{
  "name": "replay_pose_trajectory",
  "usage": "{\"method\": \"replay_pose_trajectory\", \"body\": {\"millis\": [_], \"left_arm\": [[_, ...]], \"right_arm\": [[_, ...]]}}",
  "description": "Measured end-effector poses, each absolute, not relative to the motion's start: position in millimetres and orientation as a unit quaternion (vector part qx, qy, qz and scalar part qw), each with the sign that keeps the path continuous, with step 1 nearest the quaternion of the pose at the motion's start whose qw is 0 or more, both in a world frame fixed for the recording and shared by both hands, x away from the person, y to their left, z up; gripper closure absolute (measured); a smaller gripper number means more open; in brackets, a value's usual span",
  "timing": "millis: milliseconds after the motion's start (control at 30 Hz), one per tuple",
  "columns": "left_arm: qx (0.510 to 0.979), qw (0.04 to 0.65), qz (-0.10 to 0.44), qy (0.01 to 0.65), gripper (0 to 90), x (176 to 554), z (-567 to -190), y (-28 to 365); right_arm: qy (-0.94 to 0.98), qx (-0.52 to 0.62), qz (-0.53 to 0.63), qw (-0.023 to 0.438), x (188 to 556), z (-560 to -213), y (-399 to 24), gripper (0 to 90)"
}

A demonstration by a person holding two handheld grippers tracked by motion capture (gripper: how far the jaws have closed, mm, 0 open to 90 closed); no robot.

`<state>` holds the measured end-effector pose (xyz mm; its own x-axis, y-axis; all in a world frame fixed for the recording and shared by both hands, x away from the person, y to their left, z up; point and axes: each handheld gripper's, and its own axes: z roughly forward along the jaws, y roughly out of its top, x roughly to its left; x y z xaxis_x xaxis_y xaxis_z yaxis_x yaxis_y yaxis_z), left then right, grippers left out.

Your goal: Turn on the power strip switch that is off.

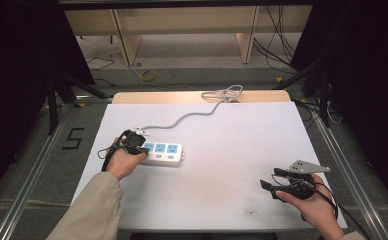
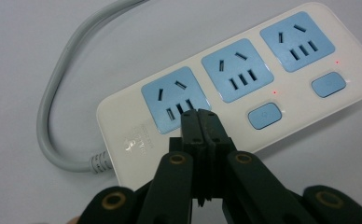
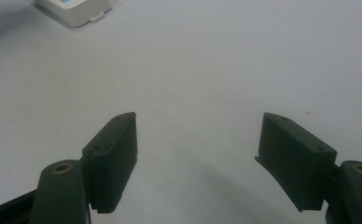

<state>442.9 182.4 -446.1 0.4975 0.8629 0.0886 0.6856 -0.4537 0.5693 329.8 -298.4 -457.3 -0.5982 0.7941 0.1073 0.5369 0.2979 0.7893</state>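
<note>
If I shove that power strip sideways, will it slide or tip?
The power strip is flat and low, so it will likely slide, not tip. Its smooth plastic looks slippery on the table. The stiff-looking grey cord may drag and swing it.

Lab: black curtains (image 1: 12,75), floor cables (image 1: 277,47) (taped "5" (image 1: 73,138)).

- High view: fixed above the near edge, facing forward and down over the whole counter (image 1: 232,150).
- Left gripper view: rides close above the power strip (image 2: 235,88), which lies left of centre in the high view.
- Right gripper view: low over bare counter; strip's end at upper left.
</note>
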Motion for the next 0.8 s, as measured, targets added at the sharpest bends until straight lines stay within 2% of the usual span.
{"method": "replay_pose_trajectory", "body": {"millis": [800], "left_arm": [[0.839, 0.218, 0.194, 0.459, 90.0, 442.7, -446.3, 175.4]], "right_arm": [[0.792, 0.418, 0.417, 0.156, 329.4, -457.1, -298.0, 28.7]]}}
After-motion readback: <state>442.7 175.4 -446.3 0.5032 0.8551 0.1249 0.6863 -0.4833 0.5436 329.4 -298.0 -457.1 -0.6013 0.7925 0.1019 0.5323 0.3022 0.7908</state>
